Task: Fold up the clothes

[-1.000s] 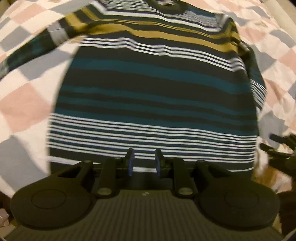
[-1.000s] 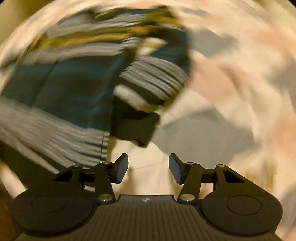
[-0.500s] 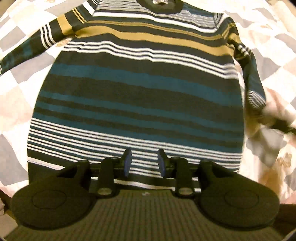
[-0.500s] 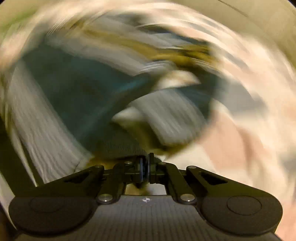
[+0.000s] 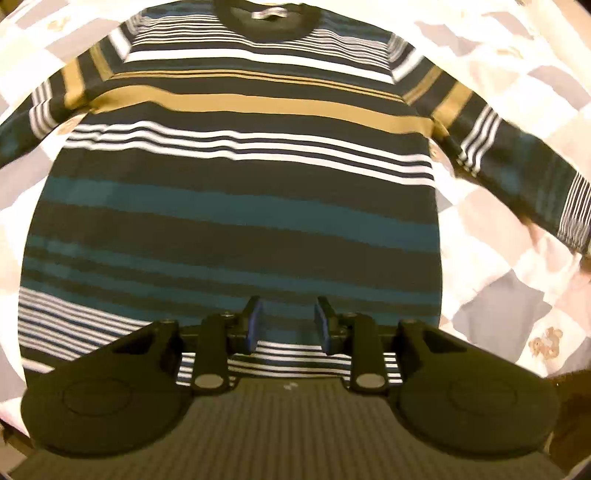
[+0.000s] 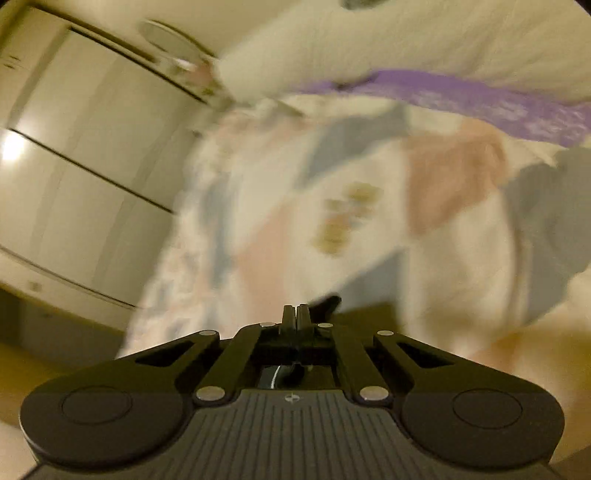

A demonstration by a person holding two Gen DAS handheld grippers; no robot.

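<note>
Pulling on the sleeve cuff (image 6: 325, 304) with your right gripper (image 6: 296, 314), whose jaws are pinching dark fabric, you are stretching that arm of the striped sweater (image 5: 236, 206) out over the checked quilt (image 5: 524, 280). Your left gripper (image 5: 288, 325) is hovering over the hem, jaws narrowly apart and gripping nothing. The sweater is lying flat, front up. Tugging too hard is likely to drag the unpinned body askew. A neck label (image 5: 269, 14) is showing, but its writing is too small to read.
</note>
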